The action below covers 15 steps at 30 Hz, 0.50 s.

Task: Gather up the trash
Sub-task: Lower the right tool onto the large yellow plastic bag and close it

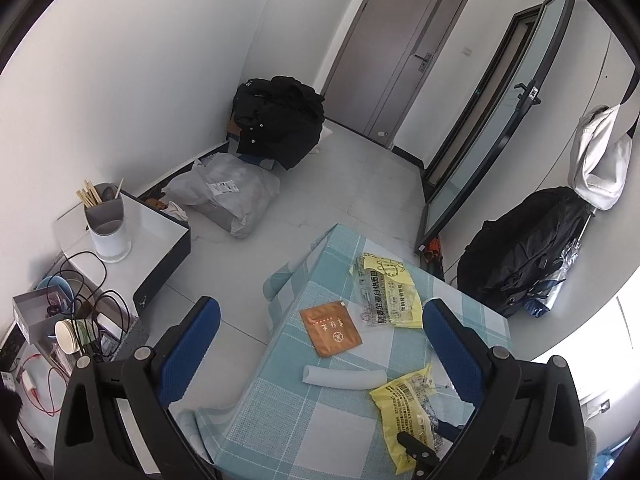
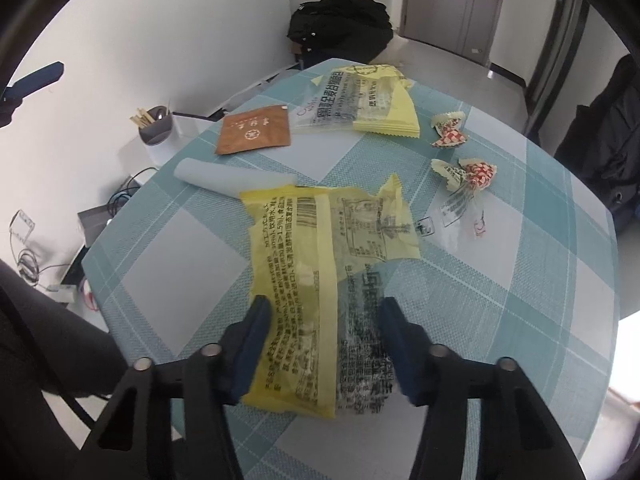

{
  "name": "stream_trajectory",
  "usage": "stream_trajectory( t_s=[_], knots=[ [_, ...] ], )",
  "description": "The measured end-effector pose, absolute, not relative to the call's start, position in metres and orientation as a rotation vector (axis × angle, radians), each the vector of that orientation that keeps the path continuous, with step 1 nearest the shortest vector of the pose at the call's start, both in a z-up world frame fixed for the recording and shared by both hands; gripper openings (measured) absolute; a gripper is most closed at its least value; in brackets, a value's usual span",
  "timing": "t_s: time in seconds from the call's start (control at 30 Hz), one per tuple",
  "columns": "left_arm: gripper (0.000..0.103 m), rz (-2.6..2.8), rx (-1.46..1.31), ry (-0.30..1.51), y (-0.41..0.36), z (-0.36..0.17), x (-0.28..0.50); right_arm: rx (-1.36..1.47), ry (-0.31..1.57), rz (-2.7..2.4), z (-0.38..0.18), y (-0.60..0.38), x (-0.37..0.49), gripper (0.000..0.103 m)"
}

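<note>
A torn yellow wrapper [image 2: 320, 280] lies flat on the blue checked tablecloth [image 2: 540, 280]. My right gripper [image 2: 325, 312] straddles its near end, one blue finger at each edge; the film is not buckled, so the gripper reads as open. Farther back lie a white paper roll [image 2: 224, 178], a brown sachet [image 2: 254, 130], a second yellow wrapper [image 2: 360, 100], two red-checked candy wrappers [image 2: 448, 130] and a clear film scrap [image 2: 456, 208]. My left gripper [image 1: 322, 305] hangs wide open above the table corner, over the brown sachet [image 1: 330, 328], holding nothing.
Left of the table stands a low white cabinet [image 1: 160, 232] with a chopstick holder [image 1: 106, 220], cables and cups. On the floor are a grey parcel [image 1: 224, 196] and a black bag [image 1: 280, 120]. A dark backpack [image 1: 520, 248] sits right, by a glass door [image 1: 500, 120].
</note>
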State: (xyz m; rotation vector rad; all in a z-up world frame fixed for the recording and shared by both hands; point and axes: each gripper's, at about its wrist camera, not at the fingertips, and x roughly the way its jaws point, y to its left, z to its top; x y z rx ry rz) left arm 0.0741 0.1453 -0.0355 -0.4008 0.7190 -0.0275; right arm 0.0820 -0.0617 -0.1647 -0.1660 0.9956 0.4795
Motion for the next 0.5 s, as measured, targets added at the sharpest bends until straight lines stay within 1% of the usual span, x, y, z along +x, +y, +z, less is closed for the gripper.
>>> stream_trajectory(
  t_s=[0.03,0.13,0.27,0.37,0.43,0.5],
  knots=[
    [0.100,-0.025,-0.398,0.720,0.145,-0.035,0.074,-0.153,0.996,0.489,-0.163,-0.064,0.081,0.034],
    [0.100,-0.018,-0.386,0.721,0.143,-0.036,0.074,-0.130,0.995,0.510,-0.160,-0.069,0.078,0.025],
    [0.100,-0.026,-0.388,0.722,0.140,-0.040,0.074,-0.104,1.001,0.519,-0.160,-0.075,0.075,0.022],
    [0.100,-0.029,-0.382,0.753,0.137,-0.046,0.079,-0.084,1.009,0.533,-0.156,-0.081,0.072,0.017],
    [0.100,-0.036,-0.379,0.768,0.134,-0.049,0.081,-0.062,1.008,0.552,-0.152,-0.087,0.066,0.012],
    [0.100,-0.035,-0.379,0.780,0.132,-0.051,0.082,-0.039,1.010,0.565,-0.150,-0.096,0.061,0.011]
  ],
)
